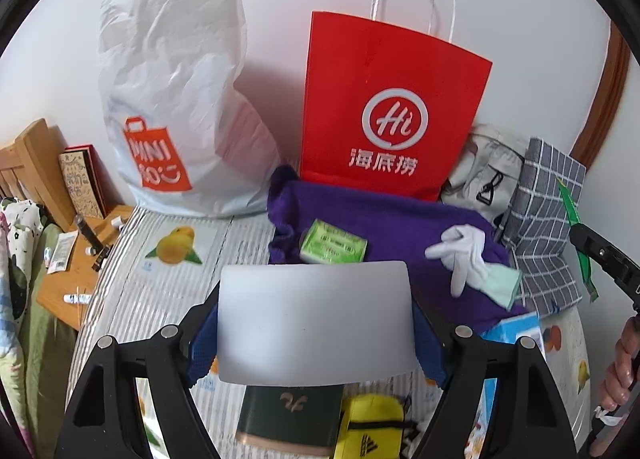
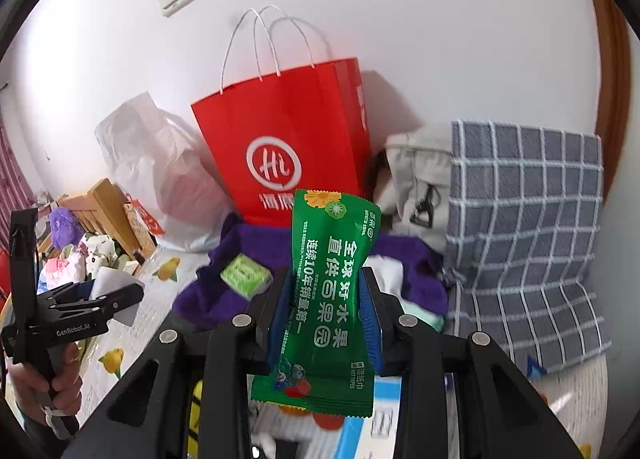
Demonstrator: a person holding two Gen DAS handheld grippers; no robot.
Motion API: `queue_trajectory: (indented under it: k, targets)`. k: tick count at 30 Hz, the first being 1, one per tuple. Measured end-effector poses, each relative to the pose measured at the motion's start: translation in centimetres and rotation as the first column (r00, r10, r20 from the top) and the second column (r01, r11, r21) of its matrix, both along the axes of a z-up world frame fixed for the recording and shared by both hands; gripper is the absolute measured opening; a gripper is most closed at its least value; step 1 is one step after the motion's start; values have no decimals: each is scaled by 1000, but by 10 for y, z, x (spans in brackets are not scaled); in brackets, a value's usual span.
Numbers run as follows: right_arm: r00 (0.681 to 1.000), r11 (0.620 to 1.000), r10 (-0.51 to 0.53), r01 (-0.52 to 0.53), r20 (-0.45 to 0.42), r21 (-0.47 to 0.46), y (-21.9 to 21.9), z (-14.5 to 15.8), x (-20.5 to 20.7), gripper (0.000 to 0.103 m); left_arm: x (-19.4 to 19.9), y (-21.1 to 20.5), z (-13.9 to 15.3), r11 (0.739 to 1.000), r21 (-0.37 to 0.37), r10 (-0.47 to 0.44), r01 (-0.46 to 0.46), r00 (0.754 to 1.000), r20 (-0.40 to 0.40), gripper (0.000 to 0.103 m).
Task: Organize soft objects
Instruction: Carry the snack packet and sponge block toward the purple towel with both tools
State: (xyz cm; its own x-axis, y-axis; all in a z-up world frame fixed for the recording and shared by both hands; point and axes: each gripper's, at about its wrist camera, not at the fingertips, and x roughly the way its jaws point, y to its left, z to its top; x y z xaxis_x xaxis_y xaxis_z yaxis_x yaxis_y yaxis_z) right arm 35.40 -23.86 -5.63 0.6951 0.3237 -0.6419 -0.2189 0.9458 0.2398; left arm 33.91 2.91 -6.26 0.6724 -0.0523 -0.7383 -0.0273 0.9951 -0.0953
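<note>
The green wet-wipe packet [image 2: 328,299] stands nearly upright in the right wrist view, its long axis running from the crimped bottom edge up to the top seal, leaning slightly left at the base; its glossy film is pinched in at the waist where the right gripper [image 2: 326,311] squeezes it between blue ribbed pads [image 2: 370,319], the jaws drawn in close on the packet's width. The left gripper [image 1: 314,333] holds a flat white rectangular block [image 1: 314,323], matte and smooth with rounded corners, its long axis lying crosswise between the blue pads [image 1: 202,351]; the jaws are spread about as wide as the block and press its two short ends. Both are held above a table covered in a striped cloth with orange fruit prints [image 1: 160,291]. On it lies a rumpled purple towel [image 1: 384,219], fuzzy in texture, bearing a small pale-green wrapped pack [image 1: 333,247] and a limp white glove [image 1: 460,255] whose fingers point left and down. Behind the towel a stiff red paper bag [image 1: 384,107] with white cord handles stands against the wall, a crinkled white plastic bag [image 1: 176,99] to its left. A grey checked cloth [image 2: 524,227] drapes at the right, beside a beige fabric bag [image 2: 416,175]. Below the left gripper sit a dark green box [image 1: 290,415] and a yellow pouch [image 1: 374,427].
</note>
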Motion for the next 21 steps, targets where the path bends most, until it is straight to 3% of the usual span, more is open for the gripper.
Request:
queue_trajectory:
  k: [9, 13, 21]
  targets:
    - [998, 1000, 19, -19, -53, -6, 2, -33, 41, 33, 45, -15, -3, 1000, 17, -27, 27, 1000, -2, 79]
    - [990, 1000, 29, -30, -140, -5, -2, -60, 58, 33, 69, -16, -16, 998, 23, -50, 50, 999, -14, 80]
    - [968, 998, 50, -56, -247, -17, -6, -100, 72, 33, 100, 2, -56, 999, -47, -27, 22, 991, -129, 80]
